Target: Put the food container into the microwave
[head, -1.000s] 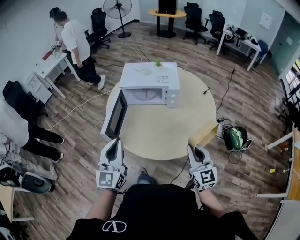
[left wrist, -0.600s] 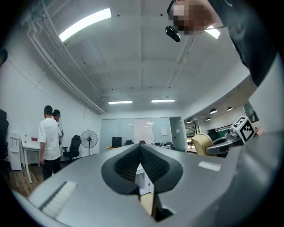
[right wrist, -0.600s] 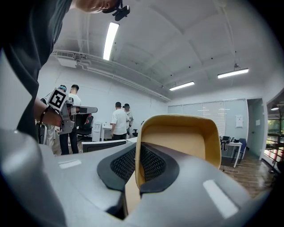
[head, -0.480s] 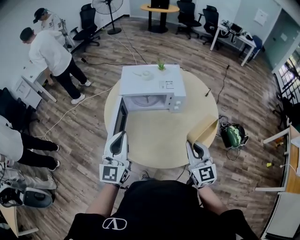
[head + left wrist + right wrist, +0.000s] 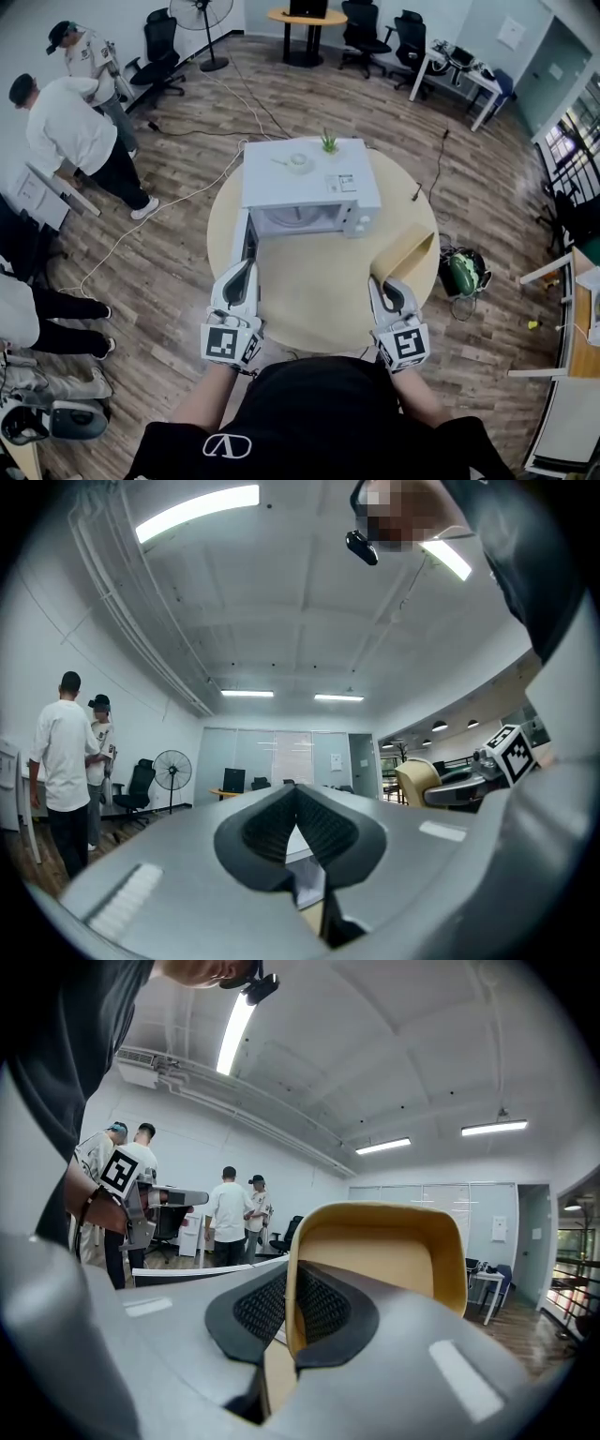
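- At the near edge of the round worktop (image 5: pixel 309 295), the right tongs (image 5: pixel 383 282) are clamped on one wall of the tan food container (image 5: pixel 405 255), with one jaw inside it and one outside.
- The container is held clear of the worktop. Its long axis runs from the tongs away to the far right.
- The left tongs (image 5: pixel 244 269) are drawn nearly together with nothing between them, just beside the open door (image 5: pixel 247 242).
- The microwave (image 5: pixel 309 173) stands at the far side with its cavity facing near, far and left of the container.
- Judgement: the right hand must carry far-left and swing the container's long axis toward the cavity. The door hangs on the left, so that path looks unobstructed.
- Writing: the label (image 5: pixel 345 183) on the microwave top is too small to read. The cubes (image 5: pixel 228 345) bear square markers only. No brand is legible.
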The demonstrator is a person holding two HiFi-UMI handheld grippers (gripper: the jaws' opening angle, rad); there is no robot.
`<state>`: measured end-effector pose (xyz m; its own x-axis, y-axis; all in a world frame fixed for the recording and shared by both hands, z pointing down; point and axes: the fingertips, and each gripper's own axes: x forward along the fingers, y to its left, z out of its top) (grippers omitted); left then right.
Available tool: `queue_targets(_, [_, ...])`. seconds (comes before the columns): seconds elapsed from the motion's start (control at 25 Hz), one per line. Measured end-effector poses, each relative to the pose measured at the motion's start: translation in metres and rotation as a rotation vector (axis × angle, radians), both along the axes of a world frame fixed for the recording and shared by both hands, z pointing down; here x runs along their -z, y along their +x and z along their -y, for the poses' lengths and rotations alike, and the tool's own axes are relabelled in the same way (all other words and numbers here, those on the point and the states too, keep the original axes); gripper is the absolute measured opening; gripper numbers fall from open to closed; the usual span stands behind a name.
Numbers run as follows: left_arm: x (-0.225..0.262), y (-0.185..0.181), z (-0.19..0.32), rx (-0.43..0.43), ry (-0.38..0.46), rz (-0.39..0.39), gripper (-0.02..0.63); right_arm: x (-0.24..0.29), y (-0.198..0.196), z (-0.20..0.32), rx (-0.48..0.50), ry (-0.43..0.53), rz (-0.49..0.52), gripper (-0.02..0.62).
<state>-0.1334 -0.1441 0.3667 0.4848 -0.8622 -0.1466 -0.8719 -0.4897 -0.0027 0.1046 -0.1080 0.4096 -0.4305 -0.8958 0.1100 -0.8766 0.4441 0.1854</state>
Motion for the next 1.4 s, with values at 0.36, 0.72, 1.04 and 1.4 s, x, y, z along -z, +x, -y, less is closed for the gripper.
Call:
queue_targets(0.36, [0.001, 0.005, 0.019, 0.013, 0.001, 0.000, 0.000, 0.009, -0.004, 0.033, 0.039, 0.021, -0.009, 0.014])
queue_targets(0.72, [0.009, 0.024, 0.021, 0.085, 0.002, 0.017, 0.000, 0.010, 0.005, 0.053, 0.128, 0.002, -0.018, 0.014])
queue_targets(1.04, [0.008, 0.036, 0.025, 0.100, -0.007, 0.015, 0.000, 0.004, 0.010, 0.063, 0.174, -0.005, -0.033, 0.014])
queue_targets(1.4, [0.000, 0.041, 0.027, 0.092, -0.019, 0.018, 0.000, 0.008, -0.006, 0.083, 0.254, -0.004, -0.138, 0.014])
